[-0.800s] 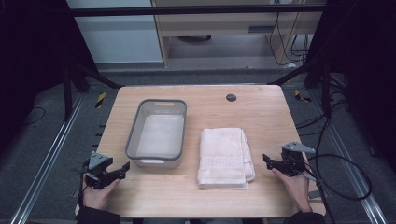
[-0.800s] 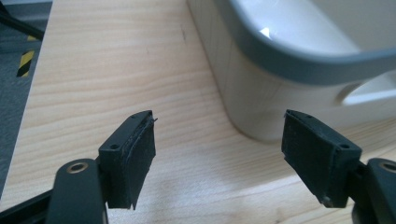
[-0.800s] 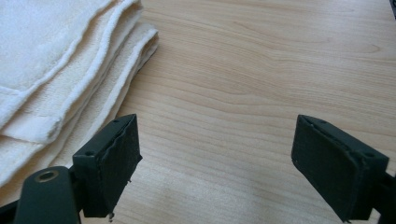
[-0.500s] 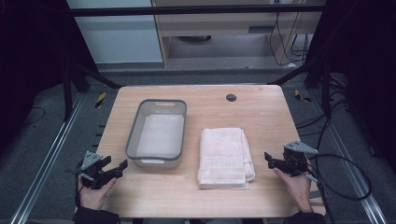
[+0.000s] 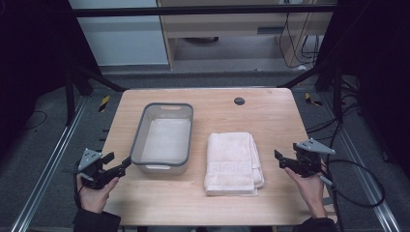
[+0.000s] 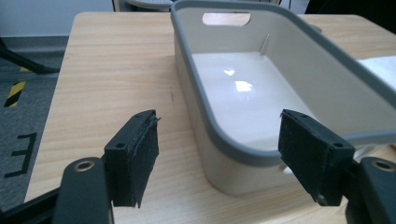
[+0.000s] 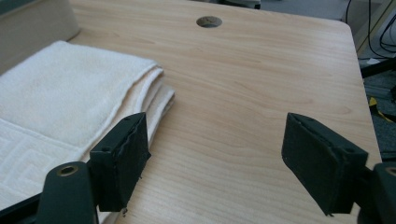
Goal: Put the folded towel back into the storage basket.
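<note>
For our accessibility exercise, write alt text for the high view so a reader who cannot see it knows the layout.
A wooden table holds an empty grey bin on the left and a folded white towel beside it on the right. At the near edge a person holds the left gripper just off the bin's near corner and the right gripper apart from the towel, both open.

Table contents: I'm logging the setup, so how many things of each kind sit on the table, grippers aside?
Grey bin: 1
Folded cream towel: 1
Total: 2, both on the wooden table.
</note>
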`<state>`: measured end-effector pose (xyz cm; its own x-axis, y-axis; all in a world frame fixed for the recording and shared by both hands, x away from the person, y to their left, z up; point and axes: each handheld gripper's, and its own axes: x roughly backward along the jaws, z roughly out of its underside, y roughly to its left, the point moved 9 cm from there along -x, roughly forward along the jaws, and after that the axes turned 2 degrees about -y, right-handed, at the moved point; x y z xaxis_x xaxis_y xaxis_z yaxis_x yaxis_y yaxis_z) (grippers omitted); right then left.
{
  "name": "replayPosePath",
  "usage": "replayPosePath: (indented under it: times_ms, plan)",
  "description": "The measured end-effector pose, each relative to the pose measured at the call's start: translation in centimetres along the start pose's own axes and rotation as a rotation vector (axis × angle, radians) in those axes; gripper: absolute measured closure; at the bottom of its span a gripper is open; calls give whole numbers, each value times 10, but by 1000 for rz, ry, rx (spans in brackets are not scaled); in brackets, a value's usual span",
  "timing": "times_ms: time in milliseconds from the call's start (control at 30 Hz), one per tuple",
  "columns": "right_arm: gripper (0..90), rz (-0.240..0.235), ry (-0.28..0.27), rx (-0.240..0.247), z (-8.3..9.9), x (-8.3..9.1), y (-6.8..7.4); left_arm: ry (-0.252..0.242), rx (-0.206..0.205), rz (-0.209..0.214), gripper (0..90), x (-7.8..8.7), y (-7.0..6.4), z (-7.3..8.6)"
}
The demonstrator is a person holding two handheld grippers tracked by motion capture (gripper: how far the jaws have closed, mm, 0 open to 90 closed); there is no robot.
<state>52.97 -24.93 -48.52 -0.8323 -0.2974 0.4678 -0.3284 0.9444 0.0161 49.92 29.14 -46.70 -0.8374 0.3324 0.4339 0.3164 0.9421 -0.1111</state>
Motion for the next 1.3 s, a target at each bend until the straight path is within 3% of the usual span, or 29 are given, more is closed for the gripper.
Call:
replayPosePath:
  times_ms: [233, 567, 767, 1033, 1300]
  plan:
    - [235, -22, -26, 8, -22, 6, 4, -4, -5, 22, 284, -2, -9, -13]
    - [235, -50, -42, 2, -38, 5, 9, -16, -22, 56, 288, -5, -26, -27]
    - [234, -67, -36, 10, -47, 2, 13, -23, -34, 85, 288, -9, -44, -37]
    - [224, -106, -51, 15, -68, -4, 22, -31, -75, 136, 287, -20, -78, -48]
    - [231, -135, -54, 28, -76, -13, 28, -38, -92, 168, 287, -28, -102, -53]
